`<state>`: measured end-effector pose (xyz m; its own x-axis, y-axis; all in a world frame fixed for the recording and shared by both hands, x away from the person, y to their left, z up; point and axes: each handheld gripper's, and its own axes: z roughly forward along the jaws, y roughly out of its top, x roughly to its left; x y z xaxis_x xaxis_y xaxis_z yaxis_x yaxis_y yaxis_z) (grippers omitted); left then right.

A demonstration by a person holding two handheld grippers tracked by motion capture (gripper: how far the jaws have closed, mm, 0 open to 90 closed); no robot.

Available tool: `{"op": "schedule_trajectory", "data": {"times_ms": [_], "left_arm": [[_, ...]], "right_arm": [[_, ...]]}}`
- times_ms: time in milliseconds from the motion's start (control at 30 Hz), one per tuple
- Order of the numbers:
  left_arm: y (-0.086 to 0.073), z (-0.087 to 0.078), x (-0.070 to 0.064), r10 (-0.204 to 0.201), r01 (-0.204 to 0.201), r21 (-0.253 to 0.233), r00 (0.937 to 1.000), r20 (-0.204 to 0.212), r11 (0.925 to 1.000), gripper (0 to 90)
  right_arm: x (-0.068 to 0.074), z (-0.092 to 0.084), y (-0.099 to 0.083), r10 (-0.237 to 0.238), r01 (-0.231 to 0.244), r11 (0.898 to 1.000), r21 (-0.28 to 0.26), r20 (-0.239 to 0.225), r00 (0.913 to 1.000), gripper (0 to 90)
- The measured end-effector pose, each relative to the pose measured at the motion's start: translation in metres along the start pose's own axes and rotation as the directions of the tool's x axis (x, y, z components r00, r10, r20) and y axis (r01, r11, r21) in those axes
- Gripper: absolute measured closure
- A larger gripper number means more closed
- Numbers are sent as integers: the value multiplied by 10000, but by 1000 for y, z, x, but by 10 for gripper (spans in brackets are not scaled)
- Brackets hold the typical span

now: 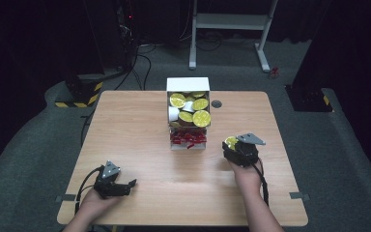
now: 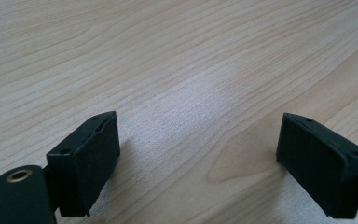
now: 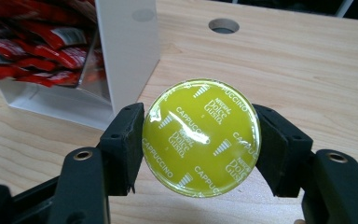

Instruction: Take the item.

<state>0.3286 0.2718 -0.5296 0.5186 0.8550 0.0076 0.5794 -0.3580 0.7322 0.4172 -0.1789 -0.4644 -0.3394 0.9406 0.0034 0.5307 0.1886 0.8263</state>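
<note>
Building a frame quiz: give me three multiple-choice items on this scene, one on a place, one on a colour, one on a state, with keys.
1. Where do the red packets lie?
A. front compartment of the white box
B. loose on the table
C. in the left gripper

2. What colour is the lid of the held capsule?
A. red
B. yellow-green
C. blue

3. How do the left gripper's jaws stand?
A. shut on a capsule
B. shut on a packet
C. open, nothing between

Key: 1 A, packets sit in the box's near section. 2 B, right gripper clamps a yellow-green lid. 3 C, bare wood shows between its jaws.
</note>
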Motion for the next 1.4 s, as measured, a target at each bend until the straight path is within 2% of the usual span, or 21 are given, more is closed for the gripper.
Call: {"op": "schedule_trajectory", "data": {"times_ms": [300, 433, 500, 700, 967, 1133, 1267, 1400], "left_arm": [[0, 0, 0, -36, 36, -6, 10000, 12, 10000, 136], [0, 0, 0, 2, -2, -2, 10000, 7, 10000, 136], [0, 0, 0, -23, 23, -7, 10000, 24, 10000, 136], [0, 0, 0, 0, 0, -4, 10000, 23, 10000, 136], [0, 0, 0, -52, 52, 2, 10000, 38, 10000, 136], [0, 0, 0, -50, 50, 3, 10000, 40, 10000, 136], [0, 0, 0, -45, 45, 6, 10000, 42, 10000, 136], [0, 0, 0, -47, 47, 2, 10000, 43, 10000, 136]], "right_arm": [[-6, 16, -3, 182, -189, 9992, 366, 199, 9996, 390], [-9, 23, -4, 108, -120, 9989, 453, 269, 9996, 390], [-8, 26, -6, 235, -251, 9980, 579, 284, 9993, 391], [-8, 35, -9, 162, -184, 9967, 790, 276, 9995, 390], [-10, 48, -12, 417, -439, 9942, 979, 245, 9988, 391], [-9, 53, -14, 624, -644, 9912, 1159, 210, 9978, 390], [-6, 55, -14, 473, -489, 9927, 1102, 173, 9987, 390], [-5, 56, -15, 515, -535, 9915, 1189, 198, 9985, 390]]}}
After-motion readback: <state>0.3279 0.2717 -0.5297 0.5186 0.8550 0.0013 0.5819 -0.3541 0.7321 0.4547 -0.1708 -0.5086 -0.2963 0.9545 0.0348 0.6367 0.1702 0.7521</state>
